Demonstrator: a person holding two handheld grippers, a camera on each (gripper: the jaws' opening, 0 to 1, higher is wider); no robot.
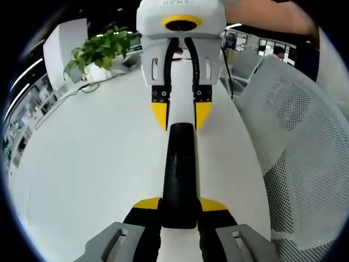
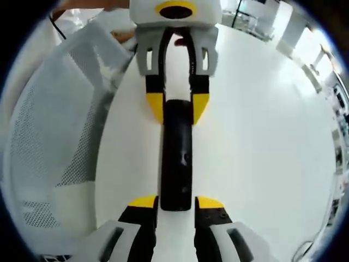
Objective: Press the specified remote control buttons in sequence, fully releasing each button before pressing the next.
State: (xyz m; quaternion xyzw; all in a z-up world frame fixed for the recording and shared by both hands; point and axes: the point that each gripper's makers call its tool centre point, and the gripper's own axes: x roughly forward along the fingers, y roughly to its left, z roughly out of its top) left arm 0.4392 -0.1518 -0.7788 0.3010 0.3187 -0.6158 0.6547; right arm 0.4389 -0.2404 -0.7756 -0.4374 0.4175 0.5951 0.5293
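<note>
I've got the remote point(image 1: 179, 174) held between both grippers above the white tabletop point(image 1: 92, 164): left gripper point(image 1: 179, 210) fingers clamp one end, right gripper point(image 2: 175, 206) fingers look closed on the other, though contact is hard to confirm. Looks like positioning, no button pressed yet. Next I need one gripper freed to push a button. Left gripper view adds a plant point(image 1: 98, 52); both views catch the mesh chair point(image 2: 54, 142).

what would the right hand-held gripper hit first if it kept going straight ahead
The black remote already lies between its jaws; pushing on, the right hand-held gripper would probably meet the left hand-held gripper at the remote's far end.
</note>
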